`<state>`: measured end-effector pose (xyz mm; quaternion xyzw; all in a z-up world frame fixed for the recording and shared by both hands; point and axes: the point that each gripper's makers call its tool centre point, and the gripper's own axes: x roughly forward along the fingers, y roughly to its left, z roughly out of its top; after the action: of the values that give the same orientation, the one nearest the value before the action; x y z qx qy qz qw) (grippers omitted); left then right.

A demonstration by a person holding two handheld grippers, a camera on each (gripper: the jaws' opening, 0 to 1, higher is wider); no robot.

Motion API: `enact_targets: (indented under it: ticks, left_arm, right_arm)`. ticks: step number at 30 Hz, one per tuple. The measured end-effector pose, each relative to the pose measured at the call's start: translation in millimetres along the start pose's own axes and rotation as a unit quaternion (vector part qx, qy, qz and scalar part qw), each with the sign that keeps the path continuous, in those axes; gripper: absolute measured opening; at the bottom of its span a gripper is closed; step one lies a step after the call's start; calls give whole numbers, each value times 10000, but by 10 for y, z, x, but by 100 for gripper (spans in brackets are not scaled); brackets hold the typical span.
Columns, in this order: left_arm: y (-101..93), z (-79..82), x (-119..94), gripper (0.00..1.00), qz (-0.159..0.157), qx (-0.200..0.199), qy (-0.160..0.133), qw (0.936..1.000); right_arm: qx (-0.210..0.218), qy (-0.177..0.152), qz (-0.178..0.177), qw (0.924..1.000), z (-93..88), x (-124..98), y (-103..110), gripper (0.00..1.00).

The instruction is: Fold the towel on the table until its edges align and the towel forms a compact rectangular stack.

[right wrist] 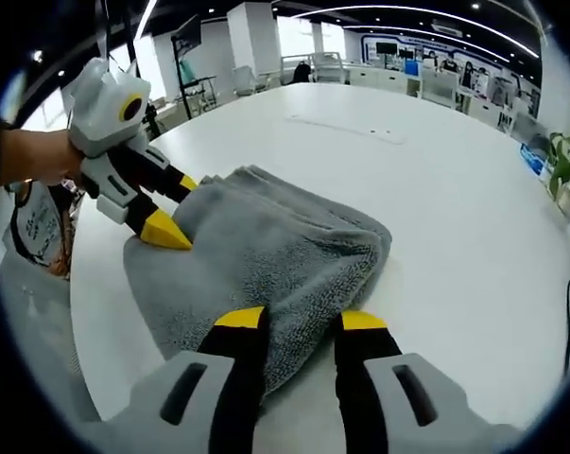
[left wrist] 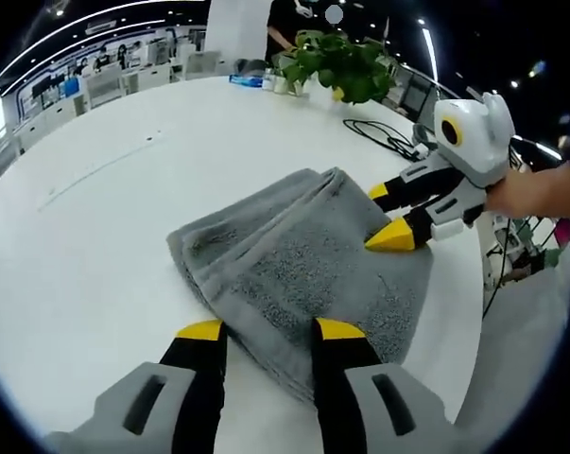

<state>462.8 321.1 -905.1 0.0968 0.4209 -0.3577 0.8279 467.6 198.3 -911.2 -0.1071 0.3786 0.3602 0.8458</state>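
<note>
Left fingers (left wrist: pixel 268 331): spread, set at one towel edge.
Right fingers (right wrist: pixel 301 320): spread, set at the opposite edge.
Towel (left wrist: pixel 303 260): grey, folded, laid on the white counter (left wrist: pixel 95 236).
Left gripper view: plant (left wrist: pixel 341 64) and cable (left wrist: pixel 384 134) are seen beyond.
Writing: none can be read.

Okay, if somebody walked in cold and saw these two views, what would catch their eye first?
Probably the grey towel, folded into a thick bundle on the white table. Next, the yellow-tipped grippers at opposite edges: the left gripper near one, the right gripper across. A leafy plant stands at the far edge.
</note>
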Motion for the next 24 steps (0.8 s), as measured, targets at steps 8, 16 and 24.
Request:
enact_targets:
  ticks: [8, 16, 24]
  left_arm:
    - [171, 113, 57, 36, 73, 116, 62, 9999]
    - [376, 227, 114, 36, 174, 201, 106, 9996]
    - [461, 297, 148, 35, 211, 135, 62, 9997]
  right_arm:
    - [-40, 104, -54, 9999, 134, 129, -107, 26]
    - [-18, 110, -92, 9999, 285, 271, -233, 26]
    - [-49, 77, -83, 9999, 369, 338, -333, 27]
